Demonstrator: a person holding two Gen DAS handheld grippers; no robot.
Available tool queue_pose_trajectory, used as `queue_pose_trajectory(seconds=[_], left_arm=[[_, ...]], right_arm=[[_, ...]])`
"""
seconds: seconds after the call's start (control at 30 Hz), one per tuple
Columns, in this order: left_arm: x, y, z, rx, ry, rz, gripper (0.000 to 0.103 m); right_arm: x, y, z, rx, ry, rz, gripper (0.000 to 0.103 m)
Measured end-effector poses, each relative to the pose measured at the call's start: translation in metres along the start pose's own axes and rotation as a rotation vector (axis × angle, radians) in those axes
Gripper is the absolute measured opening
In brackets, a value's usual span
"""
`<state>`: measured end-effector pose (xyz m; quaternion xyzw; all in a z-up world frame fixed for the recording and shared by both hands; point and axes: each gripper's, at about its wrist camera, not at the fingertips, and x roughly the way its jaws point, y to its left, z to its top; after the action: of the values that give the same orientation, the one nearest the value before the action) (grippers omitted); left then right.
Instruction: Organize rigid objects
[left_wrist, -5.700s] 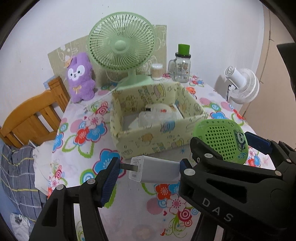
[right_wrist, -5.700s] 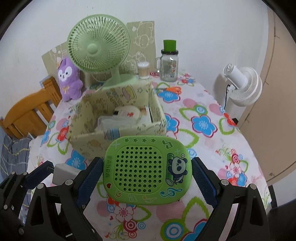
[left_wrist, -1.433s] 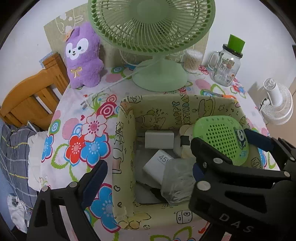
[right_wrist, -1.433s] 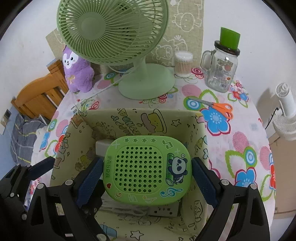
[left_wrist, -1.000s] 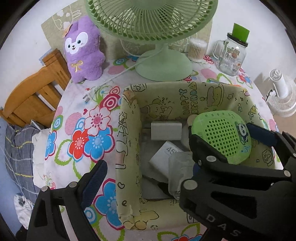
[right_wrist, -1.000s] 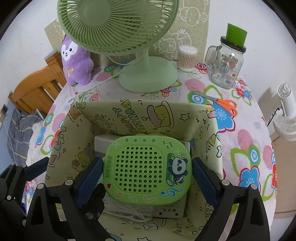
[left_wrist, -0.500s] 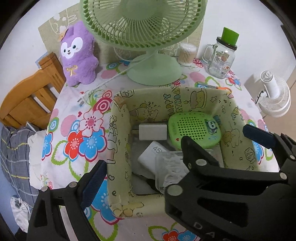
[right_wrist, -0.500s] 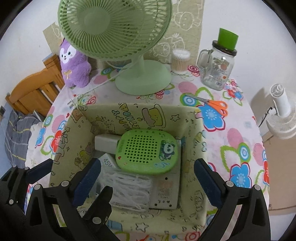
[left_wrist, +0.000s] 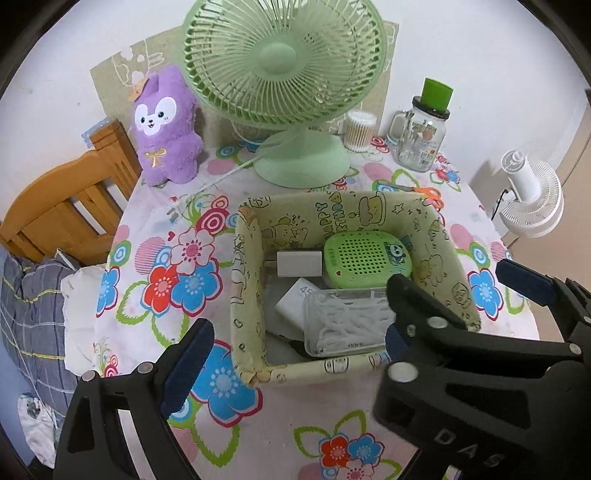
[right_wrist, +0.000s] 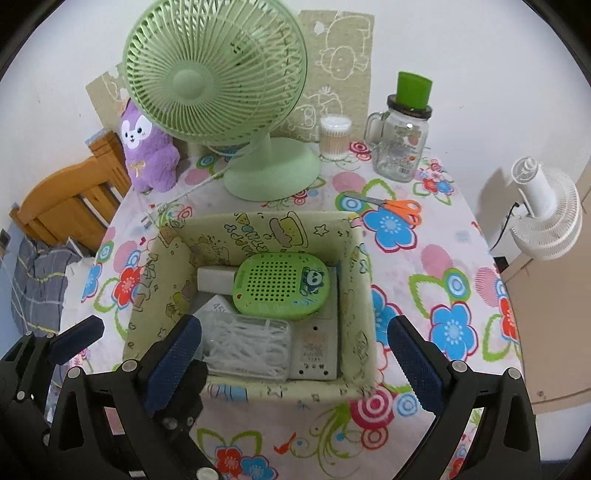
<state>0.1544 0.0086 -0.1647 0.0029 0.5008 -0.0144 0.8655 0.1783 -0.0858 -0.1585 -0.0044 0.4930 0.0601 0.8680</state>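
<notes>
**Bystanders on the flowered table**

We see a green desk fan (right_wrist: 218, 85) at the back, a purple plush toy (right_wrist: 147, 147) to its left, a cotton swab tub (right_wrist: 334, 136) and a green-lidded glass jar (right_wrist: 400, 147) to its right. Orange-handled scissors (right_wrist: 391, 205) lie flat on the floral tablecloth (right_wrist: 443, 288). A white fan (right_wrist: 546, 218) and a wooden chair (left_wrist: 62, 206) stand beyond the table's edges.

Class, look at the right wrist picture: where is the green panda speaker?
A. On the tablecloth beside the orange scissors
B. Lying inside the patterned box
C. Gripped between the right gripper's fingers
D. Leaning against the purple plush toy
B: the green panda speaker lies inside the patterned box, on top of other items, clear of the open right gripper.
</notes>
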Motion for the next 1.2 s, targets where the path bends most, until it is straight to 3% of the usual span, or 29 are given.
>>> queue_pose_trajectory(seconds=[0.43,0.63,0.8,1.2], left_arm=[[-0.047,0.026,-0.02,-0.054,-0.058,-0.04,0.097],[-0.072,0.031,-0.033,-0.03,-0.094,-0.051,0.097],[-0.091,0.033,-0.042,-0.02,-0.122,-0.057,0.098],[-0.15,0.027,-0.045,-0.028,-0.201,-0.021,0.102]], right_arm=[[-0.057,-0.01,-0.019,0.043,-0.07,-0.057,0.102],[-0.086,-0.015,-0.035,0.112,-0.093,-0.069,0.102],[-0.105,-0.013,-0.047,0.099,-0.11,-0.081,0.102],[-0.164,-0.019,-0.046,0.061,-0.19,-0.02,0.102]])
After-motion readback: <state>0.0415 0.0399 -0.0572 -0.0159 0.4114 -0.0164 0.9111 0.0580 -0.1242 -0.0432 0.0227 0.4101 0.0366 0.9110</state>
